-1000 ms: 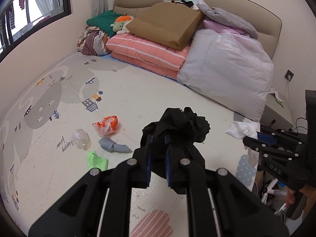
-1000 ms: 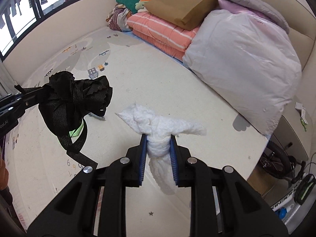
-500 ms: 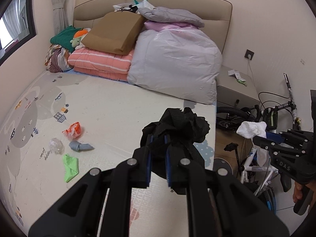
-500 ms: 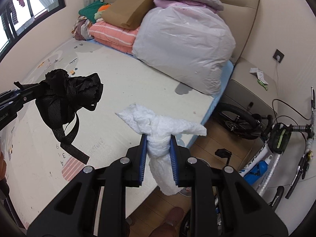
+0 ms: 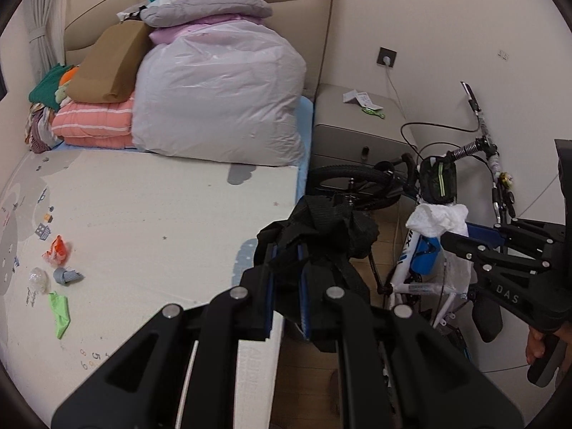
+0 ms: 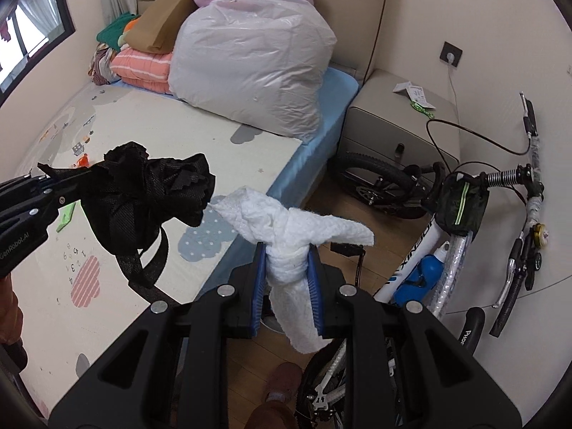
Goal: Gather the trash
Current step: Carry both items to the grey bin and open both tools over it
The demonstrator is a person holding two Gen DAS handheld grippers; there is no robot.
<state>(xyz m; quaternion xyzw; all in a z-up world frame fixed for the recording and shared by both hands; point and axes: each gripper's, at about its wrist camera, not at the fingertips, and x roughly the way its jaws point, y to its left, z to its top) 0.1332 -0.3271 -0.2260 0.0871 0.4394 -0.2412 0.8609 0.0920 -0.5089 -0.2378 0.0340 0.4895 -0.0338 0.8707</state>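
Note:
My left gripper (image 5: 286, 261) is shut on a crumpled black fabric bag (image 5: 321, 228) with a strap hanging down, held in the air over the mat's right edge. In the right wrist view the same black bag (image 6: 150, 193) sits at the left. My right gripper (image 6: 287, 261) is shut on a wad of white paper towel (image 6: 289, 236), also seen as the white towel (image 5: 438, 221) at the right of the left wrist view. Still on the play mat (image 5: 143, 214) lie an orange wrapper (image 5: 56, 250), a clear plastic ball (image 5: 38, 279), a grey scrap (image 5: 66, 275) and a green scrap (image 5: 60, 309).
A bicycle (image 6: 447, 221) leans against the wall beside a grey nightstand (image 6: 393, 114). A big white plastic bag (image 5: 218, 96), folded bedding (image 5: 93, 121) and a brown paper bag (image 5: 107, 68) pile against the headboard. Wooden floor (image 6: 343, 207) runs between bed and bicycle; a foot (image 6: 282, 382) stands below.
Both grippers have swung to the right, from over the mat to its right edge, keeping their loads. The bicycle and nightstand have come into view; the litter has slid to the far left.

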